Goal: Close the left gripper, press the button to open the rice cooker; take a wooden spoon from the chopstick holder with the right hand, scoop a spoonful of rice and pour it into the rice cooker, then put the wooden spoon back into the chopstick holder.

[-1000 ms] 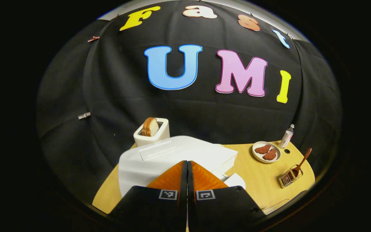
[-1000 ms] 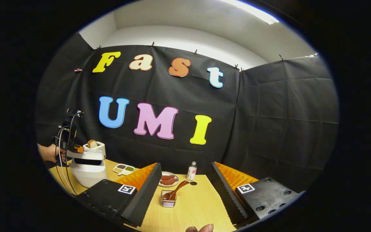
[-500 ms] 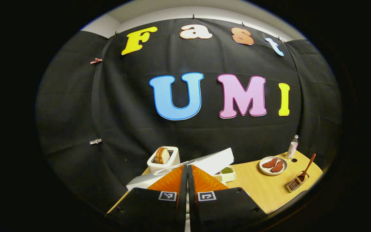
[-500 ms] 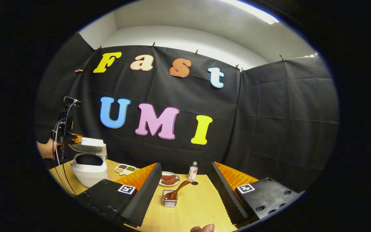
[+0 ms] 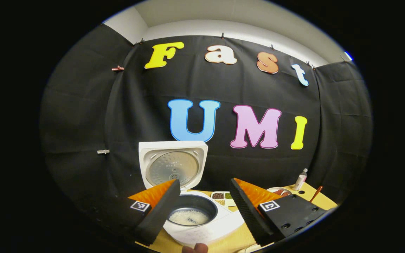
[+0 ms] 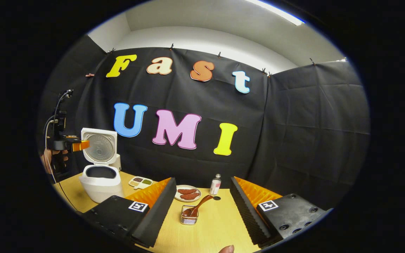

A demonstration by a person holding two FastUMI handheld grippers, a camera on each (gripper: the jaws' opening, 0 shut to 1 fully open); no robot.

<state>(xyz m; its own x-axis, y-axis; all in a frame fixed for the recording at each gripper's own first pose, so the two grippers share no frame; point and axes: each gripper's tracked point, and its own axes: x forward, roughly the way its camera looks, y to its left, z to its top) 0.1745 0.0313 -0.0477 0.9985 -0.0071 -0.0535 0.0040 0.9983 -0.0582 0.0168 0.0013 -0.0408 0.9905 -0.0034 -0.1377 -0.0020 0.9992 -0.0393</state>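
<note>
Since half a second before, the rice cooker (image 5: pixel 192 214) lid (image 5: pixel 173 165) had swung fully upright, and the left gripper (image 5: pixel 202 205) had gone from fingers pressed together to fingers spread wide apart, holding nothing. It had also drawn back, so that the cooker's open pot (image 5: pixel 192 214), with white rice at its bottom, lay just ahead between its fingers. The right gripper (image 6: pixel 199 202) had barely shifted; its fingers stood wide apart and empty.

The surface was a light wooden table (image 6: pixel 216 228), backed by black cloth walls under a pale ceiling.

Directly ahead of the right gripper, between its fingers, stood the wire chopstick holder (image 6: pixel 189 217) with the wooden spoon (image 6: pixel 198 206) leaning in it, handle tilted up to the right. Beyond that sat a plate of meat slices (image 6: pixel 187 194) and a small bottle (image 6: pixel 216 184). Off to that gripper's left stood the white cooker, a divided tray of grains (image 6: pixel 141 182) beside it. The left gripper appeared there too, held in a hand (image 6: pixel 49 158) above and left of the cooker, level with the raised lid, cables trailing from it. A fingertip showed at the lower edge of each view.
</note>
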